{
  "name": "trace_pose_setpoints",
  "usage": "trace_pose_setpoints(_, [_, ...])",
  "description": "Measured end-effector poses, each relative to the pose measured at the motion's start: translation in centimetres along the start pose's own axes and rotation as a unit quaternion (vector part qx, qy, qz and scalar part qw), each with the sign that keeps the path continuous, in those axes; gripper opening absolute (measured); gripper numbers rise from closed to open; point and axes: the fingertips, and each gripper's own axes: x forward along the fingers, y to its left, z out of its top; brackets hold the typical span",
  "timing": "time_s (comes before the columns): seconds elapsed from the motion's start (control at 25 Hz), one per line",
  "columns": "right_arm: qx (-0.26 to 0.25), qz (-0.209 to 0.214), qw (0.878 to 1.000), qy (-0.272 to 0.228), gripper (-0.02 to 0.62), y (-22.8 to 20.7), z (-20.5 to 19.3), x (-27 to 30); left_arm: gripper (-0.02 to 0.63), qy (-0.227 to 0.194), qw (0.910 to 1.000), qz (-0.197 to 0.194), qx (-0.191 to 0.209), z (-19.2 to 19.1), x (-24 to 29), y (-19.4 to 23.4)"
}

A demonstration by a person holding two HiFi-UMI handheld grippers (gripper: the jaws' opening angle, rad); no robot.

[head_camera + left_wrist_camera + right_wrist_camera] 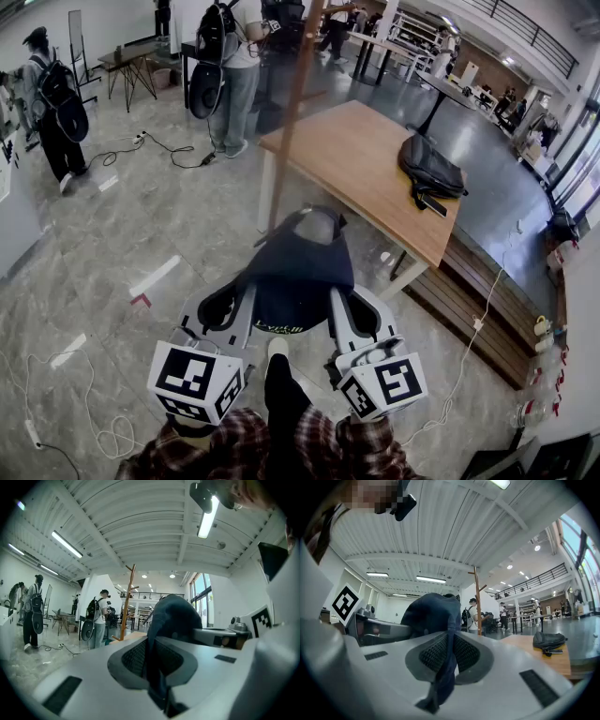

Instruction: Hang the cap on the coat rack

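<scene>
A dark navy cap (293,270) hangs between my two grippers, over the floor in front of me. My left gripper (223,311) is shut on the cap's left edge, and the fabric runs pinched between its pads (151,660). My right gripper (359,319) is shut on the right edge, where cloth hangs out of its jaws (448,654). The wooden coat rack (292,112) rises just beyond the cap as a thin brown pole. Its upper pegs show in the left gripper view (127,599) and in the right gripper view (477,601).
A wooden table (361,173) stands right of the rack with a black bag (430,169) on it, and a low bench (478,314) lies beside it. People with backpacks (230,66) stand behind the rack. Cables (169,150) trail across the marble floor.
</scene>
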Motion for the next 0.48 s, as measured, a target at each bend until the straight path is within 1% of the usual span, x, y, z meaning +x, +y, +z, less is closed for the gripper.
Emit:
trace_pose_setpoints(0.16, [-0.003,0.006,1.000,-0.003,0.026,-3.0,0.0,3.9,0.037,-0.007,0.9999,0.001,-0.009,0.7,4.5,1.8])
trace_pose_setpoints(0.28, [-0.003,0.013,1.000,-0.001,0.026,-6.3,-0.2,7.5,0.037,-0.003,0.9999,0.005,-0.010,1.0,8.8,3.1])
trace_pose_setpoints(0.48, [-0.008,0.023,1.000,0.000,0.026,-11.3,1.5,13.9,0.037,-0.006,0.9998,0.013,-0.012,3.5,15.8,5.5])
